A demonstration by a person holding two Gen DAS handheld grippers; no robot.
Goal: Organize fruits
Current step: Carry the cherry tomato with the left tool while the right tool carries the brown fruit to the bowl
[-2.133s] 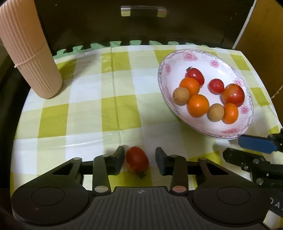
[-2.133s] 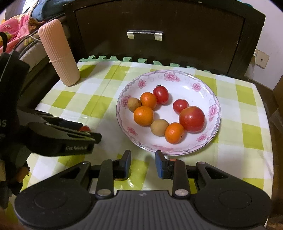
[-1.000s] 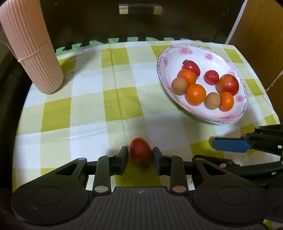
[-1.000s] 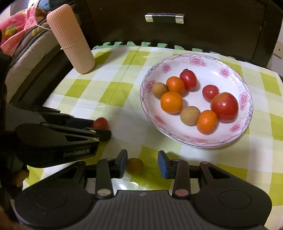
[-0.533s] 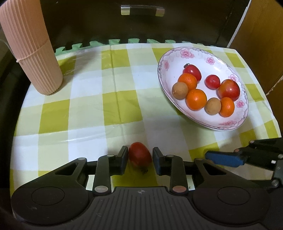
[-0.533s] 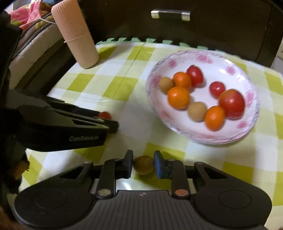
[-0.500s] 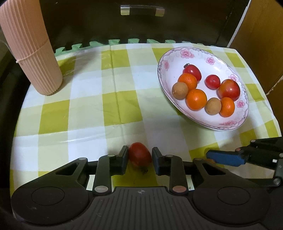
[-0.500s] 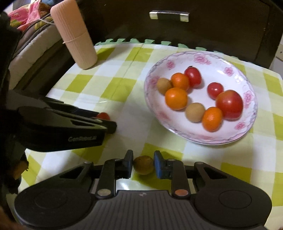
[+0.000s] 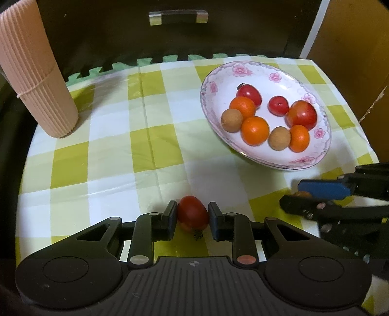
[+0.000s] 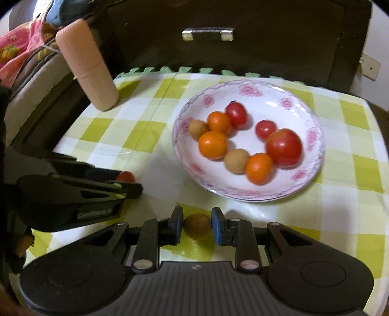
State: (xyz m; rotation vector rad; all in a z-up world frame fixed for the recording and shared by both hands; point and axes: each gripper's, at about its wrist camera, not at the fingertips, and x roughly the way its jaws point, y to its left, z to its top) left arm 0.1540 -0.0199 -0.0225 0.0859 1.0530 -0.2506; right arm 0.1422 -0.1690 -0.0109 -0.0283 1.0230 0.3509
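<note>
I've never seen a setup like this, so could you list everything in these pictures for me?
plate: one, white with pink flowers, far right of the tablecloth
fruits in plate: eight; three red, three orange, two brown
small tomato: one, red, between left gripper's fingers
brown fruit: one, between right gripper's fingers
ribbed cylinder: one, pink, far left corner
tablecloth: one, green-white check
drawer handle: one, metal, dark cabinet behind
left gripper: black
right gripper: black, blue pads

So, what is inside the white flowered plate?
The white flowered plate holds eight small fruits: three red tomatoes, three orange citrus fruits, two brown round fruits. Whatever lies beneath them is covered.
</note>
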